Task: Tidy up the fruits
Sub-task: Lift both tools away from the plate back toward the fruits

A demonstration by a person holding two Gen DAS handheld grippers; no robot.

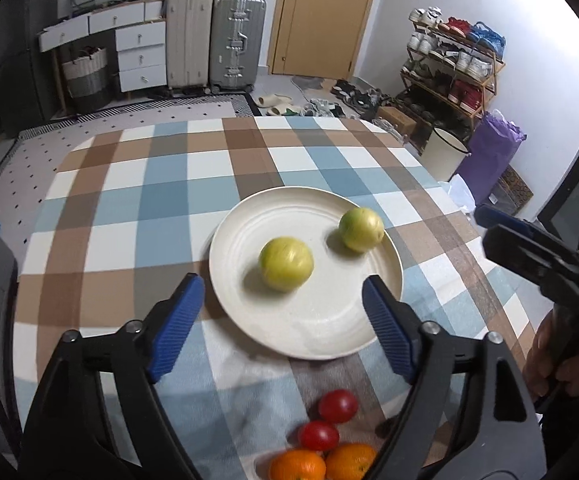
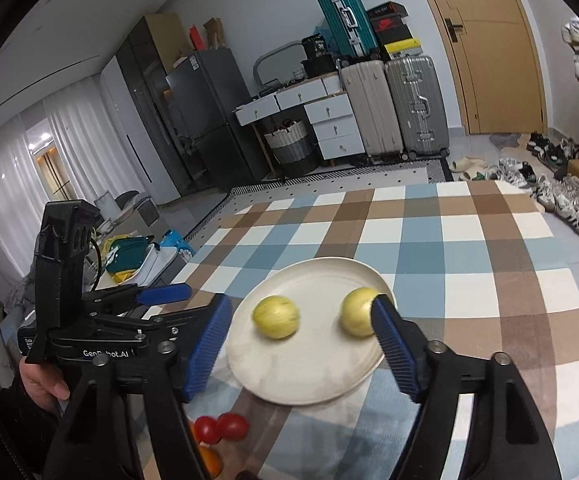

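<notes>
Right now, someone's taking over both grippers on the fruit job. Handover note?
Left gripper: jaws open, empty, above the near edge of the plate.
Right gripper: jaws open, empty, also aimed at the plate.
On the plate: two green fruits, one near the middle, one by the right rim, apart from each other.
On the checked tablecloth, near side of the plate: two red tomatoes and two oranges, bunched together.
Done: green fruits plated.
Left: probably the tomatoes and oranges; where they go isn't shown.
</notes>
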